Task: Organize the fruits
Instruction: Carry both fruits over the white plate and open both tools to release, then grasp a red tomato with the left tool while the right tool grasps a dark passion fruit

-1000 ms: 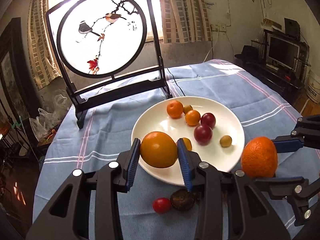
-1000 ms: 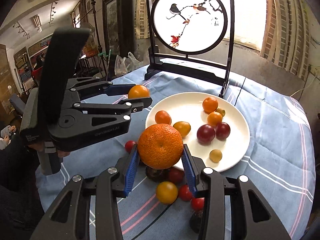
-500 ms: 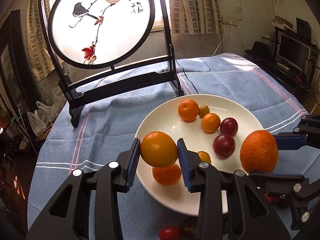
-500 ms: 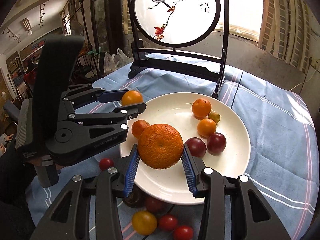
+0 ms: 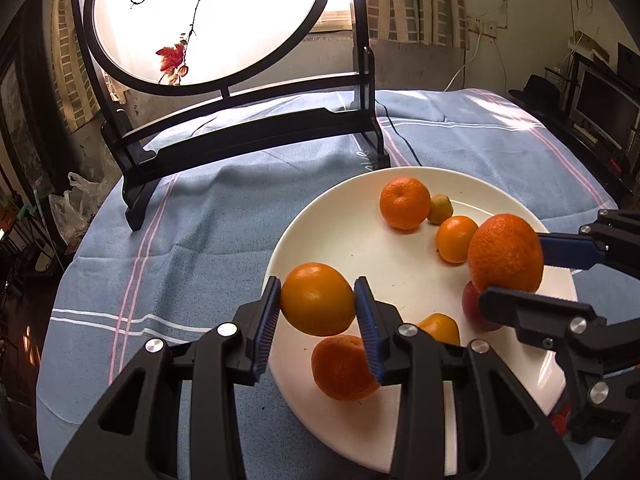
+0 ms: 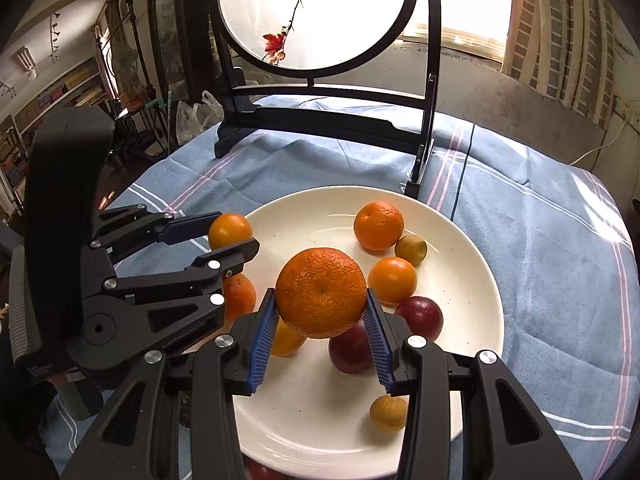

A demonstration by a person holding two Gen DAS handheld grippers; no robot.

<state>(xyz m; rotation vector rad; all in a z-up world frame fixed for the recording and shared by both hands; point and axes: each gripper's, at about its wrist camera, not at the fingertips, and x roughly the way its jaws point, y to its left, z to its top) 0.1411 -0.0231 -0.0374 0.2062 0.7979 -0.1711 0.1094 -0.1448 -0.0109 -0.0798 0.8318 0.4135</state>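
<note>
- Far left, on the blue striped tablecloth [image 5: 208,216], a black-framed round screen [image 5: 208,20] painted with birds and red leaves stands upright behind the plate, backlit by the window.
- My left gripper [image 5: 316,312] has its blue-padded jaws clamped on a smooth orange [image 5: 317,298], held in the air over the near-left rim of the white plate [image 5: 352,240].
- Directly under that held fruit, a rough-skinned mandarin [image 5: 344,368] lies on the plate, partly behind my left gripper's right-hand finger.
- Toward the plate's middle, a small yellow-orange fruit [image 5: 440,328] shows just past that finger.
- At the back of the plate, a mandarin [image 5: 404,208] touches a small greenish-yellow fruit [image 5: 440,210], with another small orange fruit [image 5: 456,238] just beside them.
- My right gripper [image 6: 322,324] is closed on a large bumpy tangerine [image 6: 321,292], pads pressing both its sides, and holds it above the plate's centre.
- Below the tangerine, two dark red plums [image 6: 420,316] sit on the plate, one largely hidden behind the held fruit.
- Near the plate's front edge, seen between my right gripper's arms, a small tan fruit [image 6: 388,412] lies alone.
- Far right, the tablecloth runs bare to the table's edge, and a dark monitor [image 5: 604,108] stands beyond it.
</note>
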